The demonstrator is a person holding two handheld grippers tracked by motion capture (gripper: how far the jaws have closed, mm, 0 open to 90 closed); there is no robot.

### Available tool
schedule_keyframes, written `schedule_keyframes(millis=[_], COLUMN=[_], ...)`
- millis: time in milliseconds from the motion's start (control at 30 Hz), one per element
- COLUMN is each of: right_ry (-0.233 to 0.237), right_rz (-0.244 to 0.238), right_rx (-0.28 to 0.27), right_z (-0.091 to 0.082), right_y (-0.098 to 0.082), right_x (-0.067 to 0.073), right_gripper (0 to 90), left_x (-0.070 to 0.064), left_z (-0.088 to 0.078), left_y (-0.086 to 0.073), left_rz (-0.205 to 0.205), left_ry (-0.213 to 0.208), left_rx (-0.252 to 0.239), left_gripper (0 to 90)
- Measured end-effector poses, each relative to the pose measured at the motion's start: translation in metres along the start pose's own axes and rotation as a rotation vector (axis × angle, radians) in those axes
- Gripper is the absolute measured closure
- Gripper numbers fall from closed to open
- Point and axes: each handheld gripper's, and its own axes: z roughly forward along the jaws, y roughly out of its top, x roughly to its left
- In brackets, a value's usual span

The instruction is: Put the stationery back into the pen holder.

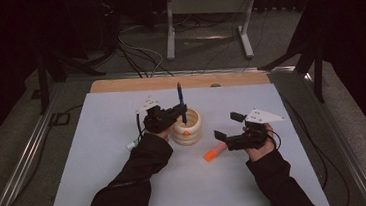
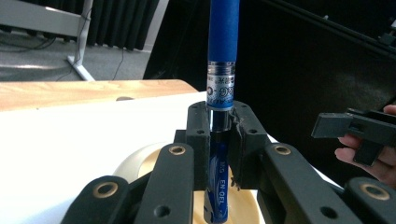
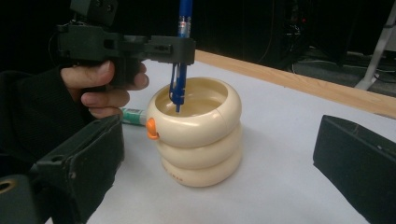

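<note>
Black-sleeved forearms enter from the near edge, and the left tool (image 1: 180,109) is clamped shut on a blue gel pen (image 1: 181,102), held upright with its tip pointing straight down, just inside the mouth of a cream ringed pen holder (image 1: 187,128); the likely next move is a straight drop along the pen's long axis. To the holder's right, the right tool (image 1: 225,126) hovers with jaws apart and empty, just above an orange marker (image 1: 214,152) lying flat. Everything sits on a white sheet covering a wood-edged surface (image 1: 119,84), in a dim room with cables and a metal stand behind.
</note>
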Motion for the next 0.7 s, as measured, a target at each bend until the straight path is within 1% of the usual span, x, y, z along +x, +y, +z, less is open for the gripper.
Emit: schedule_keyframes(millis=[167, 267, 333, 467, 500, 533, 567, 600, 633, 667, 700], right_ry=[0.003, 0.004, 0.004, 0.005, 0.004, 0.004, 0.004, 0.004, 0.004, 0.005, 0.005], right_rz=[0.000, 0.005, 0.005, 0.006, 0.006, 0.006, 0.007, 0.006, 0.006, 0.007, 0.008], right_rx=[0.000, -0.003, -0.002, -0.003, -0.002, -0.002, -0.004, -0.004, -0.004, -0.005, -0.007], right_z=[-0.0001, -0.0005, -0.0005, -0.0010, -0.0011, -0.0012, -0.0014, -0.0016, -0.0016, -0.0017, -0.0017], right_y=[-0.0004, -0.0003, -0.0003, -0.0002, -0.0001, -0.0001, -0.0001, 0.0001, 0.0001, 0.0001, 0.0001], right_x=[0.0001, -0.0001, -0.0001, -0.0002, -0.0003, -0.0004, -0.0005, -0.0007, -0.0007, -0.0008, -0.0008], right_gripper=[1.8, 1.8, 1.8, 1.8, 1.8, 1.7, 1.8, 1.8, 1.8, 1.8, 1.8], left_x=[-0.0014, -0.0023, -0.0021, -0.0033, -0.0034, -0.0046, -0.0052, -0.0052, -0.0056, -0.0062, -0.0062], left_z=[0.0030, 0.0039, 0.0047, 0.0074, 0.0079, 0.0083, 0.0085, 0.0087, 0.0086, 0.0087, 0.0087], left_y=[-0.0031, -0.0042, -0.0047, -0.0049, -0.0049, -0.0052, -0.0052, -0.0050, -0.0048, -0.0044, -0.0040], left_rz=[0.032, 0.036, 0.022, 0.013, 0.015, 0.030, 0.035, 0.033, 0.040, 0.047, 0.048], left_ry=[0.039, 0.074, 0.078, 0.112, 0.110, 0.116, 0.124, 0.123, 0.125, 0.135, 0.124], left_rx=[0.017, 0.027, 0.037, 0.079, 0.087, 0.090, 0.094, 0.097, 0.098, 0.098, 0.097], left_gripper=[80.2, 80.2, 80.1, 80.0, 80.0, 80.0, 80.0, 80.0, 80.0, 79.9, 79.9])
